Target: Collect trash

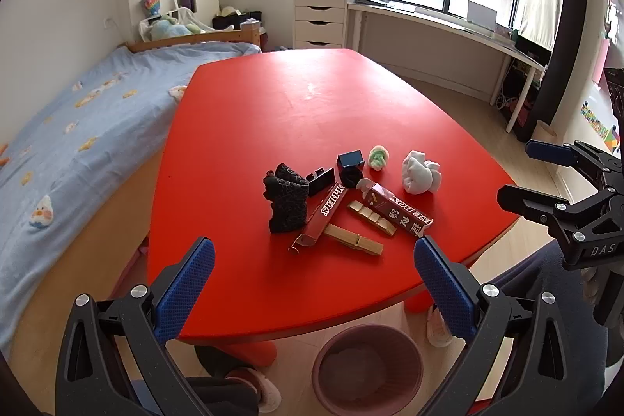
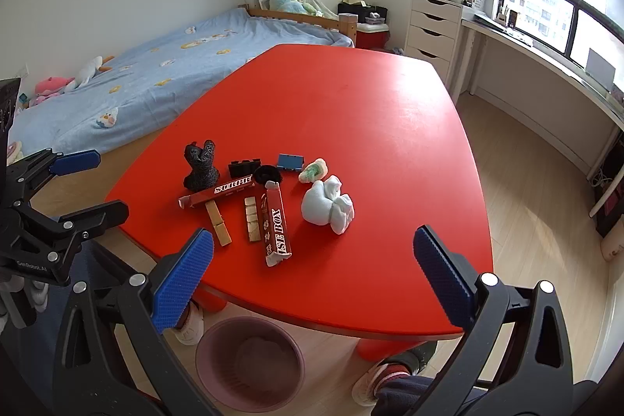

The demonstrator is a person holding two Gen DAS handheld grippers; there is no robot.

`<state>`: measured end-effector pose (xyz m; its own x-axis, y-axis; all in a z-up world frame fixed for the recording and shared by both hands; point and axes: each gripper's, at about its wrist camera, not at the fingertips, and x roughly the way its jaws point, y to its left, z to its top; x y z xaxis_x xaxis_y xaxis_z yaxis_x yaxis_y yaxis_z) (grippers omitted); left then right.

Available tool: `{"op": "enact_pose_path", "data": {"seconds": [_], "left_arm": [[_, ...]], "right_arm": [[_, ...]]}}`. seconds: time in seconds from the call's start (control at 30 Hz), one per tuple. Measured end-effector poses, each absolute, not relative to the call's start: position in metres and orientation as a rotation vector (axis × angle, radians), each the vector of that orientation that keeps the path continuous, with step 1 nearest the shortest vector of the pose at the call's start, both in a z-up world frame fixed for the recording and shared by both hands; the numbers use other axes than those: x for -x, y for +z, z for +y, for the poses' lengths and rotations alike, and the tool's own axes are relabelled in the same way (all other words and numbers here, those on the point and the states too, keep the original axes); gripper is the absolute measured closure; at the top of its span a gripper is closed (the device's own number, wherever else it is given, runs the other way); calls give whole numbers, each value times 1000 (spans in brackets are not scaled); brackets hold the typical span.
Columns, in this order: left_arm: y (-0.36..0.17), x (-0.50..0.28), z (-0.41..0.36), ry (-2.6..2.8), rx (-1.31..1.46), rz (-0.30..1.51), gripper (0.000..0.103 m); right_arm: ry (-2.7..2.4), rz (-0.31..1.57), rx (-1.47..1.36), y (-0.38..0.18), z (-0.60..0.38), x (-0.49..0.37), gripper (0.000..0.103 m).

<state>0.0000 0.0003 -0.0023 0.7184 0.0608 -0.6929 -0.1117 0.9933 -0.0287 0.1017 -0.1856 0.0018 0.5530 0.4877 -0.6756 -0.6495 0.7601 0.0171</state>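
Note:
A red table (image 1: 312,112) (image 2: 370,112) carries a cluster of small items near its front. Two dark red cartons lie there, one (image 1: 323,217) (image 2: 218,192) printed SURPRISE, the other (image 1: 397,211) (image 2: 277,225). Beside them sit a wooden clothespin (image 1: 353,240) (image 2: 218,225), a strip of pale blocks (image 1: 372,217) (image 2: 252,219), a black sock bundle (image 1: 286,201) (image 2: 201,170), a white sock bundle (image 1: 421,172) (image 2: 327,207) and a green-white wad (image 1: 378,158) (image 2: 314,169). A mauve bin (image 1: 368,369) (image 2: 249,361) stands on the floor under the front edge. My left gripper (image 1: 314,283) and right gripper (image 2: 312,279) hover open before the table, empty.
A small blue box (image 1: 351,160) (image 2: 290,162), a black clip (image 1: 321,180) (image 2: 243,166) and a black hair tie (image 2: 267,174) also lie in the cluster. A bed (image 1: 78,127) flanks the table's left. A person's feet (image 2: 374,381) stand near the bin.

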Motion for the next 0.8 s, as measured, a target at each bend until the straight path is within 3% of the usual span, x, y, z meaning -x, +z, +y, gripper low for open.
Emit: {"op": "enact_pose_path", "data": {"seconds": [0.8], "left_arm": [[-4,2,4,109,76,755,5]], "right_arm": [[682,718,245,3,-187,-101,3]]}}
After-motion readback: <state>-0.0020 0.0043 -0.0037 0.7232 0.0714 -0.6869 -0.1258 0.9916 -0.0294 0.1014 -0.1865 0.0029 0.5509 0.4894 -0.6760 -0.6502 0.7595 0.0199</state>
